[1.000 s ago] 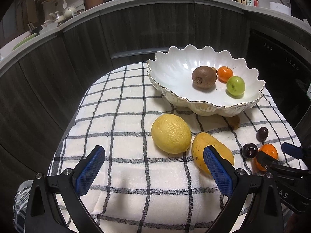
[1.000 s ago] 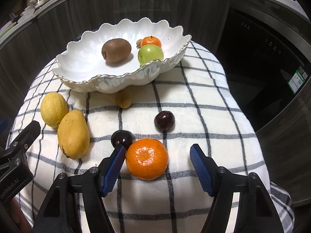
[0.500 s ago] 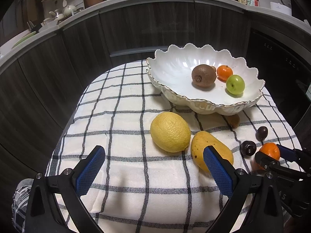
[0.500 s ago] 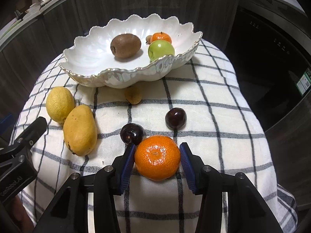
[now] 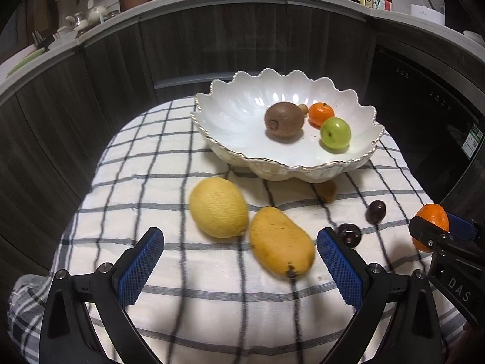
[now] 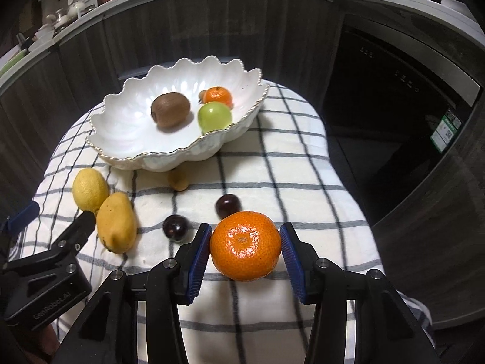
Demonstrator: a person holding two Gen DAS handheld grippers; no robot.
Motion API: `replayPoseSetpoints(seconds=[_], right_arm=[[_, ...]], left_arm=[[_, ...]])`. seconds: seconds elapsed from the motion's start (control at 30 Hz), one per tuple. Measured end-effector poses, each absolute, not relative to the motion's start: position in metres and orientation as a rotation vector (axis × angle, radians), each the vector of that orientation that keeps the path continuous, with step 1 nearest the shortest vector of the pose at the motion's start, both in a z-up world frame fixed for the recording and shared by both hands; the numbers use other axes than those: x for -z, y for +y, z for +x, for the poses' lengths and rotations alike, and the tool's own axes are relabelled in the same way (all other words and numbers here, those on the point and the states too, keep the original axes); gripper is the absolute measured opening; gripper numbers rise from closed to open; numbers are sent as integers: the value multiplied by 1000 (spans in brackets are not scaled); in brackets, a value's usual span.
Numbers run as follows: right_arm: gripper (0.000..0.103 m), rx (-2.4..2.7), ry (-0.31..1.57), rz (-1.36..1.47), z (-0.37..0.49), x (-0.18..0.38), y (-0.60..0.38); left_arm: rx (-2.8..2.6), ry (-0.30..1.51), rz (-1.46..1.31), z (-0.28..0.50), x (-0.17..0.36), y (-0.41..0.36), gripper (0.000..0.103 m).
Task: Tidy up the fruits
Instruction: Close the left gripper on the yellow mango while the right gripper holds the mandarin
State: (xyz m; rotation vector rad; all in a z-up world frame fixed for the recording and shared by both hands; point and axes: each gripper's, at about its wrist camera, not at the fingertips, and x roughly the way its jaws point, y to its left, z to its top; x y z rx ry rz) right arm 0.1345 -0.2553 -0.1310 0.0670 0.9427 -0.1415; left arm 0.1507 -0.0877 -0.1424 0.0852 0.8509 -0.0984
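Note:
My right gripper [image 6: 246, 244] is shut on an orange mandarin [image 6: 245, 245] and holds it above the checked cloth; it also shows in the left wrist view [image 5: 432, 223]. My left gripper [image 5: 239, 268] is open and empty, just in front of a yellow mango [image 5: 280, 250] and a lemon [image 5: 218, 206]. A white scalloped bowl [image 5: 230, 121] holds a kiwi [image 5: 283, 119], a small mandarin [image 5: 320, 114] and a green apple [image 5: 335, 132]. Two dark cherries [image 6: 175, 226] [image 6: 228, 205] lie on the cloth.
A small brown fruit [image 6: 178, 180] lies under the bowl's front edge. The checked cloth [image 5: 145, 163] covers a small round table. Dark cabinets [image 5: 212, 45] curve around behind it, with a dark appliance [image 6: 394, 106] at the right.
My right gripper has closed on the mandarin and lifted it off the cloth. My left gripper has stayed open and shifted slightly.

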Motion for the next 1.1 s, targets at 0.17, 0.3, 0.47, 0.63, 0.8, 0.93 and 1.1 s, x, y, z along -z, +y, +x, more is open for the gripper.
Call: replayPoseSetpoints(seconds=[0.17, 0.3, 0.47, 0.63, 0.8, 0.93, 1.1], right_arm=[[47, 159, 937, 69, 136, 132, -267], [47, 159, 943, 77, 140, 136, -273], [47, 156, 956, 86, 144, 144, -276], [47, 149, 962, 85, 144, 148, -275], [47, 150, 968, 83, 144, 150, -275], [47, 149, 973, 79, 145, 153, -274], [47, 148, 972, 77, 145, 153, -273]], left_arm=[[93, 876, 86, 156, 153, -103, 100], [91, 909, 80, 163, 164, -112, 94], [89, 943, 73, 170, 176, -117, 83], [94, 964, 64, 175, 184, -120, 81], [106, 977, 60, 178, 191, -121, 66], [104, 980, 72, 180, 194, -120, 57], [113, 983, 80, 179, 194, -120, 57]])
